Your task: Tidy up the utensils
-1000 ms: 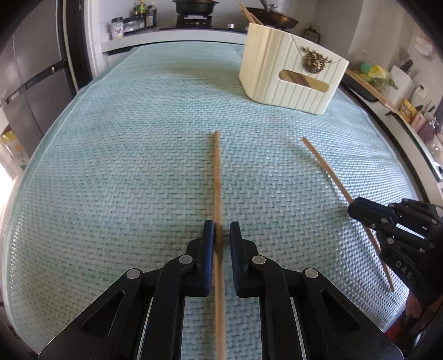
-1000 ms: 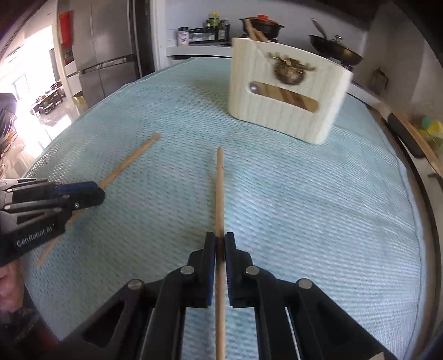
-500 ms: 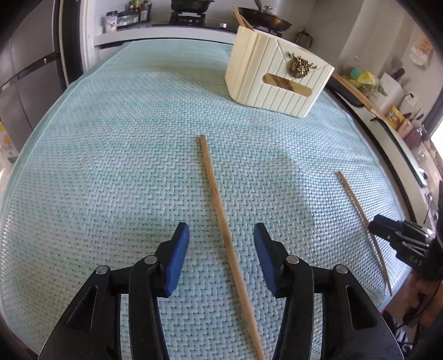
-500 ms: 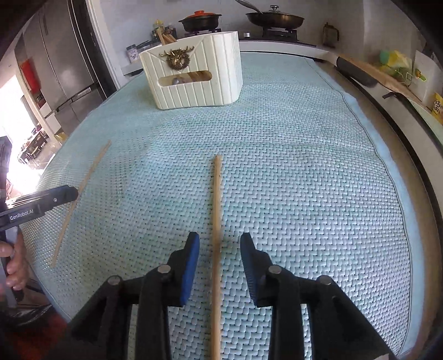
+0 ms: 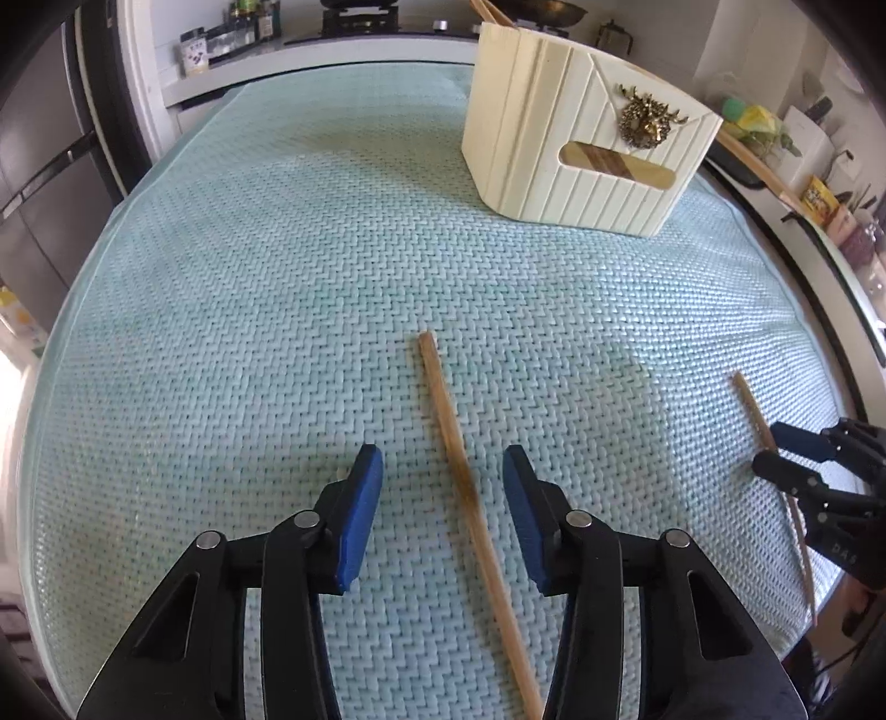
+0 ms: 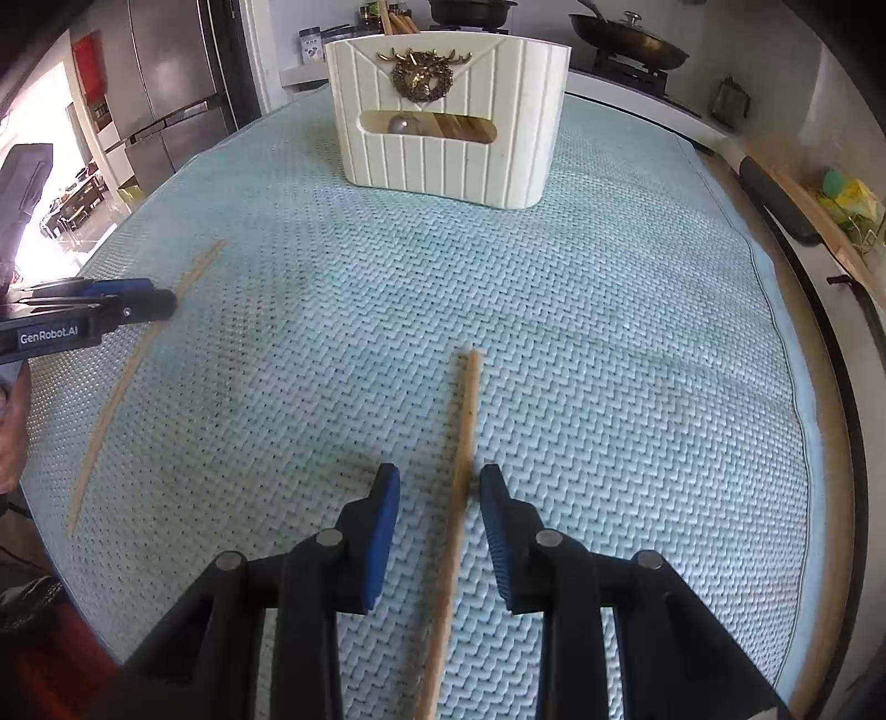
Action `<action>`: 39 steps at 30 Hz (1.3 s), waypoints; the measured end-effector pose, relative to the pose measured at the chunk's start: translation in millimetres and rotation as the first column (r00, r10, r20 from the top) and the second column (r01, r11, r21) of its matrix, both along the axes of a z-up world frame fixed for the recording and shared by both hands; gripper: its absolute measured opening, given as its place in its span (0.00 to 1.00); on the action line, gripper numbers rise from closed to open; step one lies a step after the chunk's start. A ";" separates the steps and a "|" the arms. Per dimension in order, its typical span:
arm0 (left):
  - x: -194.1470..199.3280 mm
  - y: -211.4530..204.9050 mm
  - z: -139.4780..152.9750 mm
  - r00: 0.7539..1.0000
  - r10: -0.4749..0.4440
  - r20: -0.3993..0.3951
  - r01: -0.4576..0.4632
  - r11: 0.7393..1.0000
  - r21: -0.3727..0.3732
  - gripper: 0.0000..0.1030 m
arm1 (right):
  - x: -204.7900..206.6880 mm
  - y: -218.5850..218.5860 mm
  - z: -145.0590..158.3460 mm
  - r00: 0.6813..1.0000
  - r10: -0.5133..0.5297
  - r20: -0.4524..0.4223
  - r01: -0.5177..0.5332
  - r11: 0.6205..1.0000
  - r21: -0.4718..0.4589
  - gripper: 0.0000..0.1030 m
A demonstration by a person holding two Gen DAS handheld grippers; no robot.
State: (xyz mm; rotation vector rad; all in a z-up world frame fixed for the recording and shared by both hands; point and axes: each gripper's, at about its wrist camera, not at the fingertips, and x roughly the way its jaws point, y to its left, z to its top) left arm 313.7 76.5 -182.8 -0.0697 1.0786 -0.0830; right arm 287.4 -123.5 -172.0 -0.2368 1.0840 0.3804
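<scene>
Two wooden chopsticks lie apart on the teal woven mat (image 5: 277,277). One chopstick (image 5: 443,410) runs between the fingers of my left gripper (image 5: 442,465); the jaws are closing, and neither blue pad touches it. The other chopstick (image 6: 469,399) lies between the fingers of my right gripper (image 6: 440,479), close to the right pad, with the jaws open. In each wrist view the other gripper (image 5: 786,454) (image 6: 160,302) shows over its own chopstick (image 5: 753,410) (image 6: 138,360). A cream ribbed utensil holder (image 5: 554,138) (image 6: 443,155) stands at the far side, with utensils inside.
Behind the mat (image 6: 637,277) is a stove with a pan (image 6: 631,50) and a pot. A steel fridge (image 6: 166,99) stands at the left. A counter edge with small items (image 5: 775,138) runs along the right. A person's hand (image 6: 11,432) shows at the left edge.
Both grippers were shut on their chopsticks and have opened, releasing them onto the mat. Both hands have shifted, so the holder sits differently in each view.
</scene>
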 end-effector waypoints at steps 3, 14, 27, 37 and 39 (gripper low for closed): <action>13.8 -6.1 -0.8 1.000 -0.004 -0.003 0.004 0.999 0.052 0.38 | 19.2 3.7 0.4 1.000 0.003 -0.009 -0.003 1.000 0.004 0.21; 26.1 -3.7 7.7 1.000 0.001 0.023 -0.001 1.000 -0.017 0.04 | 66.3 -11.6 7.2 0.999 -0.043 -0.011 0.044 0.990 0.132 0.06; -25.0 -0.5 145.3 0.941 -0.006 0.339 0.056 0.989 -0.139 0.04 | 4.4 -49.1 147.1 0.942 -0.122 0.313 -0.006 0.926 0.378 0.06; -41.1 -2.6 187.0 0.879 -0.006 0.476 0.094 0.982 -0.161 0.04 | -26.1 -39.3 196.5 0.859 -0.121 0.498 -0.064 0.939 0.338 0.06; -38.4 -2.5 189.5 0.872 -0.001 0.489 0.097 0.981 -0.171 0.04 | -23.4 -37.4 200.1 0.852 -0.123 0.508 -0.065 0.939 0.337 0.06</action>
